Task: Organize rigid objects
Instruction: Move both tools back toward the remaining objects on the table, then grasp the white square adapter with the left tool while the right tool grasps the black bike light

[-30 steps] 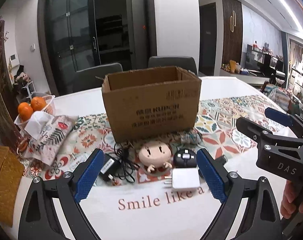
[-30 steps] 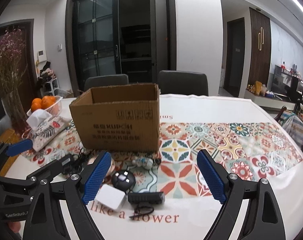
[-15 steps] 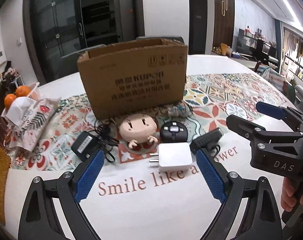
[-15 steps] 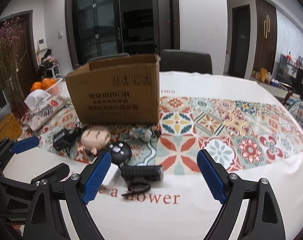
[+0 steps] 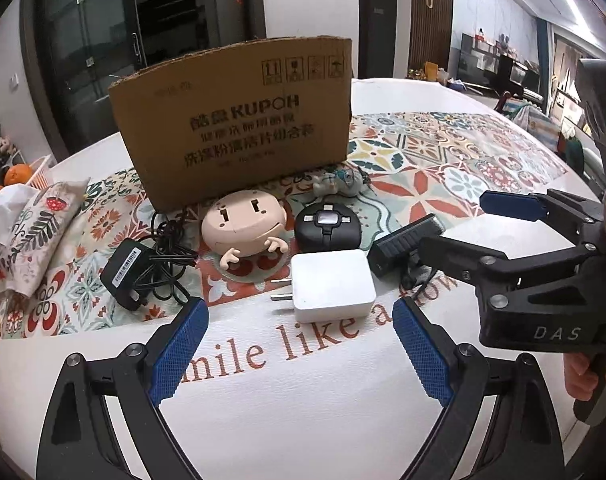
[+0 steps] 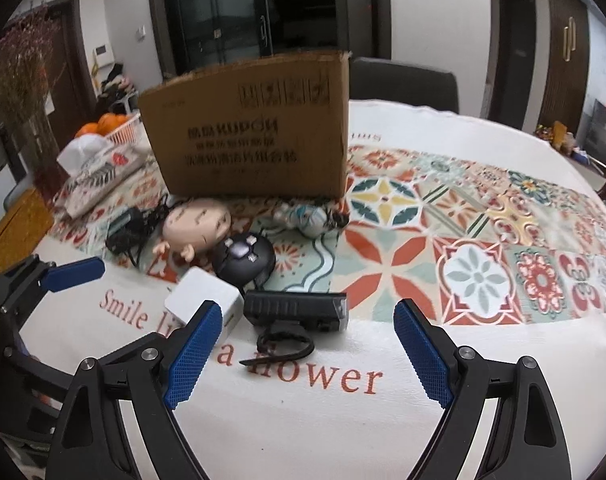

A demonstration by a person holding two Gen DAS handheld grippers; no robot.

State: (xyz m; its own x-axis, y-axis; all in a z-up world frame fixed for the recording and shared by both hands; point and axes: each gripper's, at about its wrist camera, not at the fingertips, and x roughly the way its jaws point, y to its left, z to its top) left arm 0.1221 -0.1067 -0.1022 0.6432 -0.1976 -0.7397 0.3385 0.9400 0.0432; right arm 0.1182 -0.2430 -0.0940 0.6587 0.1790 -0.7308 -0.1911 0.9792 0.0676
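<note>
A cardboard box [image 5: 239, 120] [image 6: 251, 136] stands on the table with several small items in front of it. Nearest my open left gripper [image 5: 299, 344] lies a white plug adapter [image 5: 331, 284] [image 6: 201, 294], just beyond the fingertips. Behind it are a beige doll head [image 5: 243, 228] [image 6: 197, 220], a round black gadget [image 5: 327, 226] [image 6: 245, 256] and a black charger with cord [image 5: 139, 268]. A black bar-shaped light with a strap [image 6: 297, 312] [image 5: 403, 242] lies just ahead of my open right gripper [image 6: 303, 352]. Nothing is between either pair of jaws.
A small white-blue figurine [image 6: 311, 216] lies at the box's foot. A floral tissue pouch [image 5: 27, 232] and a basket of oranges [image 6: 111, 124] sit at the left. The patterned table runner [image 6: 483, 240] extends right. The right gripper's body [image 5: 535, 280] stands at the right of the left wrist view.
Both grippers have sunk toward the table and tipped downward, so the items now look larger and closer. Jaws have stayed equally wide. Nothing on the table has moved.
</note>
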